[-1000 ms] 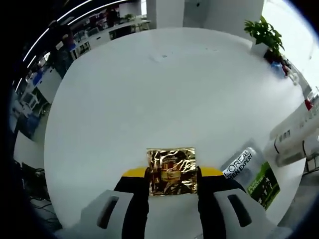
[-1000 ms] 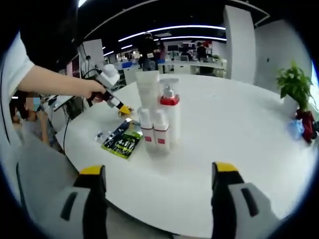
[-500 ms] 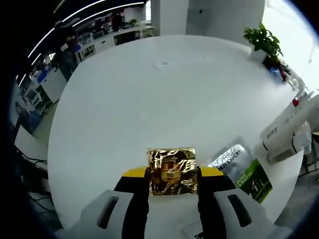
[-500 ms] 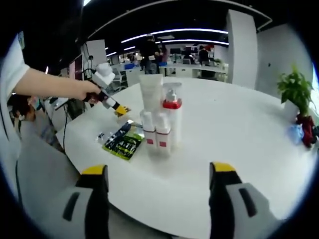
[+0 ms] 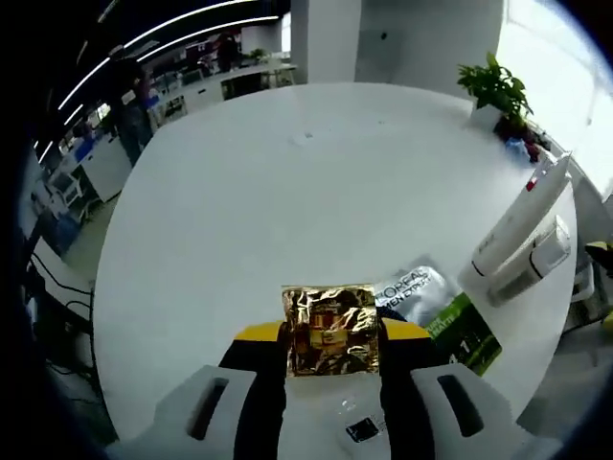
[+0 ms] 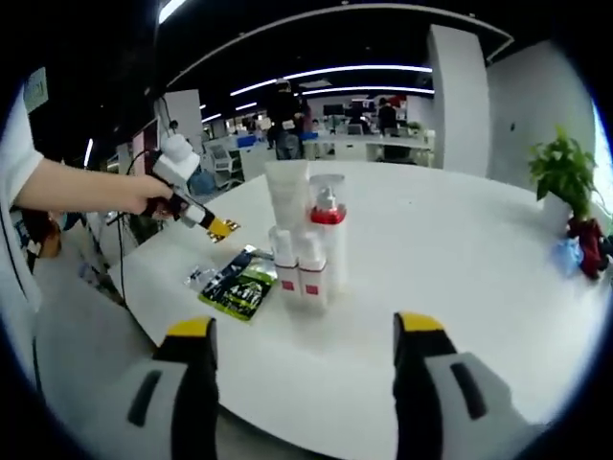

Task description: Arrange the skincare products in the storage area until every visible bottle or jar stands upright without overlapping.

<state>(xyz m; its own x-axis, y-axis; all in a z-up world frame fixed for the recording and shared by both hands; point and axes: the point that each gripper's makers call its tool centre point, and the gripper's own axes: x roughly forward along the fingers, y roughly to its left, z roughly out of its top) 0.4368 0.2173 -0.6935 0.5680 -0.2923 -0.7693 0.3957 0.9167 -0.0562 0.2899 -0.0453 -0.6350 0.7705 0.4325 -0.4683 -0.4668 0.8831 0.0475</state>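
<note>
My left gripper (image 5: 331, 331) is shut on a crinkled gold foil sachet (image 5: 330, 328), held above the white round table (image 5: 268, 211). In the right gripper view that gripper (image 6: 218, 228) hangs over the table's left side with the gold sachet (image 6: 223, 228) in it. A green and silver L'Oreal sachet (image 5: 441, 311) lies flat to its right, also seen as a flat sachet (image 6: 239, 284). A cluster of upright white bottles (image 6: 306, 240), one with a red pump collar, stands mid-table. My right gripper (image 6: 302, 331) is open, short of the bottles.
A small clear packet (image 5: 359, 428) lies under the left gripper. A potted plant (image 6: 560, 177) stands at the table's far right edge. A person's forearm (image 6: 81, 187) reaches in from the left. Office desks lie beyond the table.
The left gripper has lifted and drawn back with the gold sachet; the bottles and green sachet sit closer in its view. The right gripper holds open, nearly still.
</note>
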